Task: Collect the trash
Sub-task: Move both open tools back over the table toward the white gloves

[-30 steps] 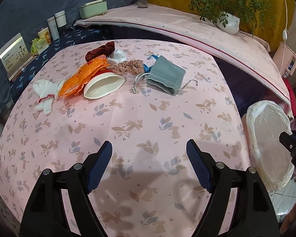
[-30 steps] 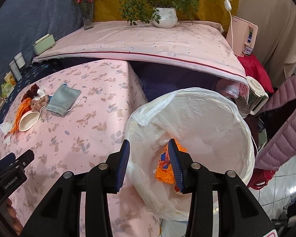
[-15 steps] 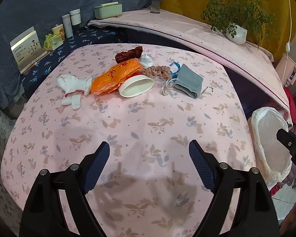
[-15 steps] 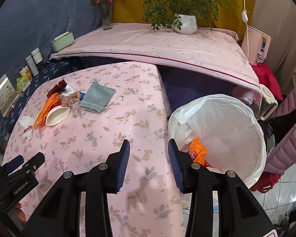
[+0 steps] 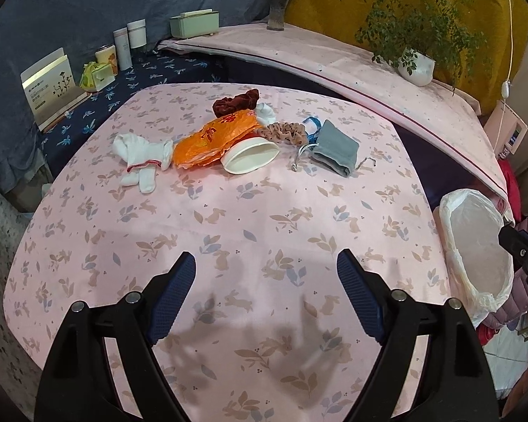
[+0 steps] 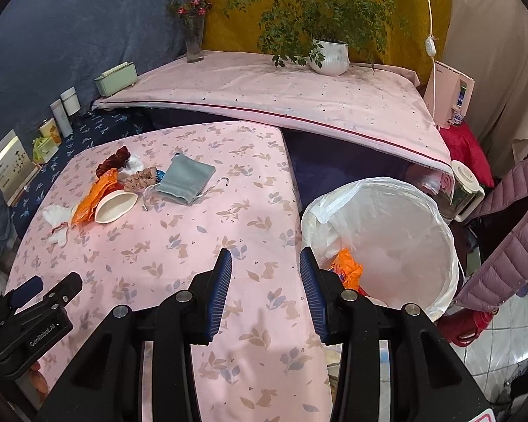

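Trash lies in a cluster at the far side of the pink table [image 5: 228, 232]: an orange wrapper [image 5: 214, 137], a tipped white paper cup [image 5: 251, 156] and a white tissue [image 5: 265, 112]. My left gripper [image 5: 266, 263] hovers open over the near part of the table, well short of the cluster, with nothing between its fingers. My right gripper [image 6: 265, 256] is open over the table's right edge, also empty. Just right of it stands the white-lined bin [image 6: 380, 239], with an orange wrapper [image 6: 346, 269] inside. The bin [image 5: 475, 246] sits beside the table in the left wrist view.
Also in the cluster are a white glove [image 5: 140, 156], a dark red scrunchie [image 5: 236, 100], a beige scrunchie [image 5: 287, 132] and a grey drawstring pouch [image 5: 334, 147]. A raised pink-covered shelf [image 6: 299, 95] with a potted plant [image 6: 329, 58] runs behind. A purple padded jacket [image 6: 510, 246] hangs at right.
Both grippers pulled back and up, so more of the table shows. The right gripper shifted from above the bin to over the table's right edge. The left jaws widened slightly.
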A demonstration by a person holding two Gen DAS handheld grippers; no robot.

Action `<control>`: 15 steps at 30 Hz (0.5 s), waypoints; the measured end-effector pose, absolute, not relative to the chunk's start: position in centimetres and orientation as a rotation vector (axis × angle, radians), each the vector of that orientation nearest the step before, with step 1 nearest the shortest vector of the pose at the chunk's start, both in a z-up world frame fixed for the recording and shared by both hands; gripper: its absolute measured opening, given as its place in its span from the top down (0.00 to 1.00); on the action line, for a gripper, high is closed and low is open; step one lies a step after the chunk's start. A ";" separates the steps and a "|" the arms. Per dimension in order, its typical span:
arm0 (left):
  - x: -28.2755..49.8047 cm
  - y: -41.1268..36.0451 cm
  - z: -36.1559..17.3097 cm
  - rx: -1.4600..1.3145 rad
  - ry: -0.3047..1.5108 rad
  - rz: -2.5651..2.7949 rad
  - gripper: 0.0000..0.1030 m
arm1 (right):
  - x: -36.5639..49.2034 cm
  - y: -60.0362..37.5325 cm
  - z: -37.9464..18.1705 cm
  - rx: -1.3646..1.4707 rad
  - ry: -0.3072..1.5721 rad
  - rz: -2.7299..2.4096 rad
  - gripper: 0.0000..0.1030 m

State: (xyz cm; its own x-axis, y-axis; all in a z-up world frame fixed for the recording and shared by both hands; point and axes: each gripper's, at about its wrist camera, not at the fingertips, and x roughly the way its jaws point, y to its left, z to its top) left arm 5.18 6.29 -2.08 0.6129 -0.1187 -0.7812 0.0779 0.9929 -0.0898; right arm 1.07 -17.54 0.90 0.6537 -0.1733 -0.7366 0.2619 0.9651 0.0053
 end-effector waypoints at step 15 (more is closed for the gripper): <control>5.5 7.2 -2.2 -0.065 0.912 -0.107 0.24 | 1.2 -17.2 1.2 0.109 0.812 -0.257 0.61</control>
